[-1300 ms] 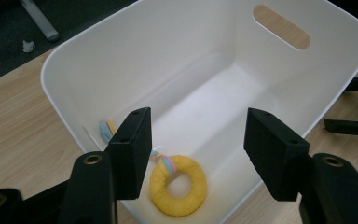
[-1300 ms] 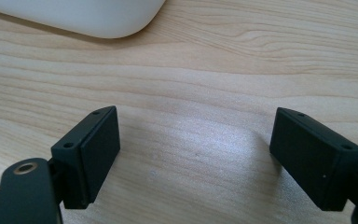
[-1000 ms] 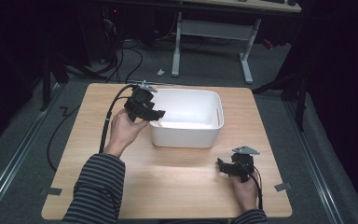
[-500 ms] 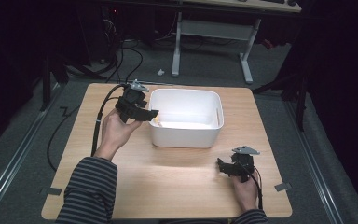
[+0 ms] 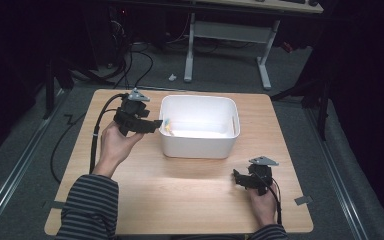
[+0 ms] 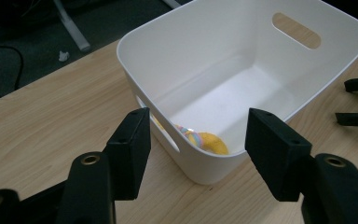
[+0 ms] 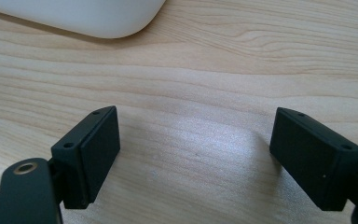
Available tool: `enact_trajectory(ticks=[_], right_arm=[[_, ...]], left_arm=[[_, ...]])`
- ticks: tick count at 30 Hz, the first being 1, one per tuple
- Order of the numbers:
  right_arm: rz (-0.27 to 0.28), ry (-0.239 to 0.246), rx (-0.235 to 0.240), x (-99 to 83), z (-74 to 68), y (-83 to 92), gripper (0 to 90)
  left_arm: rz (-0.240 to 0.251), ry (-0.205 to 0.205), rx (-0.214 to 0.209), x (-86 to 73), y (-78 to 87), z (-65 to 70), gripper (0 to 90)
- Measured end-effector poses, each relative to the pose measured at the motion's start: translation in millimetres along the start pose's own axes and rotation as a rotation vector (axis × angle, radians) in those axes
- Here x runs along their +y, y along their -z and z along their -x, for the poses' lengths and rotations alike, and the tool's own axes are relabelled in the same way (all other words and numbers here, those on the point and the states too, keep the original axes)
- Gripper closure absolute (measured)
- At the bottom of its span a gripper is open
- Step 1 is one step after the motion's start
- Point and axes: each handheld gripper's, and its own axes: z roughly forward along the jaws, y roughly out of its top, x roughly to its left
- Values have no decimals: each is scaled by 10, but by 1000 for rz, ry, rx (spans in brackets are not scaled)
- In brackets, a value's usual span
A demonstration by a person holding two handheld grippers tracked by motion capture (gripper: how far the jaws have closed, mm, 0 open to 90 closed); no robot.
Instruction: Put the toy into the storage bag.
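The pale wood-grain counter point(image 5: 180, 190) has a smooth, faintly sheeny top. At its far middle, the white rectangular plastic bin point(image 6: 205, 56) looks smooth and semi-gloss. Both grippers' black jaws look like matt plastic, with brass-coloured metal eyelets showing in each gripper view. The soft yellow object with pastel stripes point(image 6: 205, 140) inside the bin looks matt.

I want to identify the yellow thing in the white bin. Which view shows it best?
The left gripper view: the yellow thing lies close, inside the white bin at its near wall. The high view gives a small speck; the right gripper view catches the bin's corner.
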Motion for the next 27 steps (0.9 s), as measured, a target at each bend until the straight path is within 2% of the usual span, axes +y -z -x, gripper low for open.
enact_trajectory(ticks=[10,20,27], right_arm=[[0,0,0,0,0,0,159],[0,-1,0,1,0,-1,159],[0,-1,0,1,-1,-1,159]], left_arm=[[38,7,12,-75,148,-24,411],[45,9,34,-155,302,-61,408],[48,7,40,-211,339,-60,405]])
